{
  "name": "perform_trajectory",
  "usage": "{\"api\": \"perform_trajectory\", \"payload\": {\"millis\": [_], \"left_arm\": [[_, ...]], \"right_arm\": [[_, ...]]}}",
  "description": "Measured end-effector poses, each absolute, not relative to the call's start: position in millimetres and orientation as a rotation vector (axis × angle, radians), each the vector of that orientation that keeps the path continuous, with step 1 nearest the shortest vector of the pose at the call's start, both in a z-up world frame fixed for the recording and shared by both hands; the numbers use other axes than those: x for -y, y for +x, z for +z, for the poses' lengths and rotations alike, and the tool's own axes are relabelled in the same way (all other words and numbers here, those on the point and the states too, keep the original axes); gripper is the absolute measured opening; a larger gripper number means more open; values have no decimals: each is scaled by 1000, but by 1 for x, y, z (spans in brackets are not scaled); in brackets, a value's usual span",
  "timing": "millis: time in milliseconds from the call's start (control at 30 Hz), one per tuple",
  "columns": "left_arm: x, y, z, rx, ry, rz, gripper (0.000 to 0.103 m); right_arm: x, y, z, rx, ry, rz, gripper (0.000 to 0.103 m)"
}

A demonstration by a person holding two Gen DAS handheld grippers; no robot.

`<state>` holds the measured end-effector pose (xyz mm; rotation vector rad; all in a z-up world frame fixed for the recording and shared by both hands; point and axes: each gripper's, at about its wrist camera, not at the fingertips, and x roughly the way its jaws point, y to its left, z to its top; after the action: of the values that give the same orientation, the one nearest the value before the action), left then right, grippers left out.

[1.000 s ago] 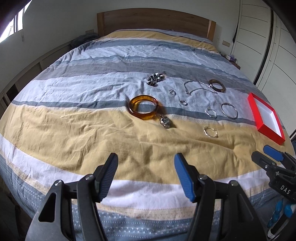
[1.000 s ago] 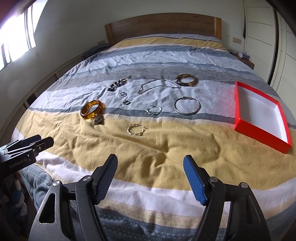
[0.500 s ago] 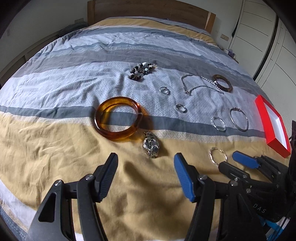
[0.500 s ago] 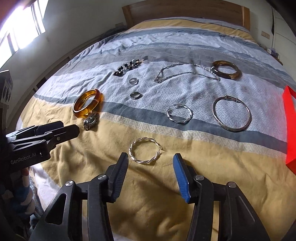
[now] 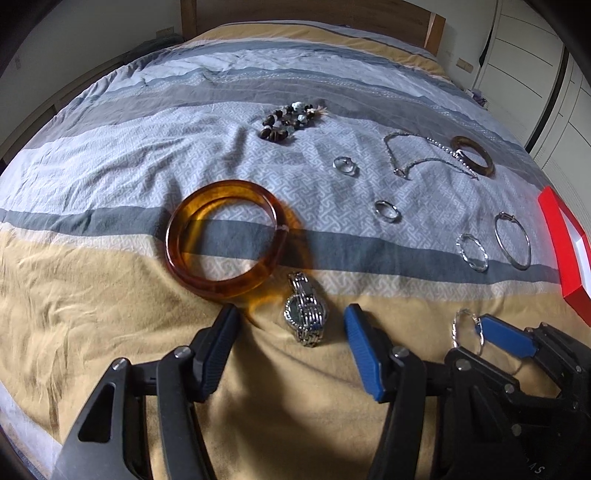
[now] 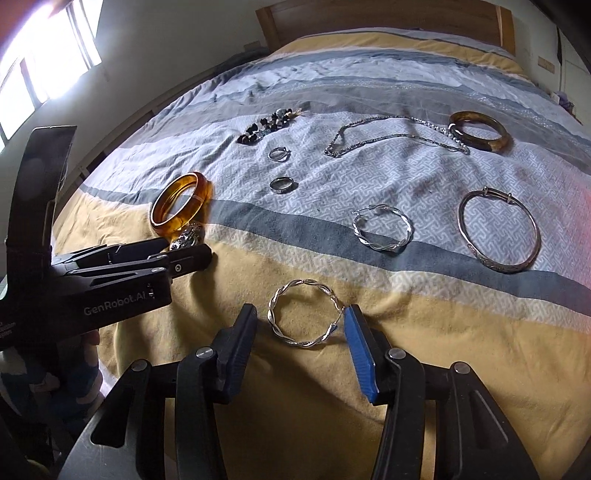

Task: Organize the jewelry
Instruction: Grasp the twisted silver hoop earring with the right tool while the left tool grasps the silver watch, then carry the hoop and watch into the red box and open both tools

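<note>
Striped cotton in yellow, grey, white and slate covers the bed (image 5: 110,332) I am working over, its wooden headboard (image 6: 388,18) against a pale wall, a bright window (image 6: 48,55) to the left and white wardrobe doors (image 5: 535,55) to the right. Jewelry lies scattered across the spread: an amber bangle (image 5: 225,236) sits on the grey band, a silver watch (image 5: 306,314) just beside its near edge, a dark beaded bracelet (image 5: 288,120) farther up, two small rings (image 5: 345,165) (image 5: 388,211) in between, and a chain necklace (image 6: 391,138) touching a brown bangle (image 6: 480,131). A twisted silver hoop (image 6: 382,233) and a plain silver bangle (image 6: 498,230) rest near a red tray (image 5: 554,221) at the right edge. My left gripper (image 5: 290,332) hangs low over the yellow stripe, jaws released, the watch lying between its fingertips. My right gripper (image 6: 301,328) is likewise spread wide, its fingers (image 6: 356,332) flanking a twisted gold-and-silver hoop (image 6: 304,318) on the quilt; the blue one looks to be just at the hoop's rim, though I cannot tell if it touches. Nothing lies between either gripper and its piece.
</note>
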<state>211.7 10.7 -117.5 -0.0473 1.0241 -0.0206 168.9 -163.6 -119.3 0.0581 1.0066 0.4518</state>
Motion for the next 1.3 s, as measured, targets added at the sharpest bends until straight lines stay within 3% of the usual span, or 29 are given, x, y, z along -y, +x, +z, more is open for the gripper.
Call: {"api": "perform_trajectory", "payload": {"millis": [133, 200, 733, 1000, 1300], "left_arm": [[-10, 212, -119, -1019, -30, 0, 39], [-9, 212, -118, -1017, -20, 1, 23], [36, 176, -67, -975, -13, -135, 22], [144, 181, -30, -952, 0, -376, 22], [294, 205, -17, -928, 47, -626, 22]], "right_arm": [[157, 169, -125, -1011, 20, 443, 48], [157, 169, -127, -1007, 12, 439, 42], [229, 126, -70, -898, 123, 370, 41], [356, 102, -28, -825, 131, 134, 41], [492, 129, -47, -911, 111, -64, 41]]}}
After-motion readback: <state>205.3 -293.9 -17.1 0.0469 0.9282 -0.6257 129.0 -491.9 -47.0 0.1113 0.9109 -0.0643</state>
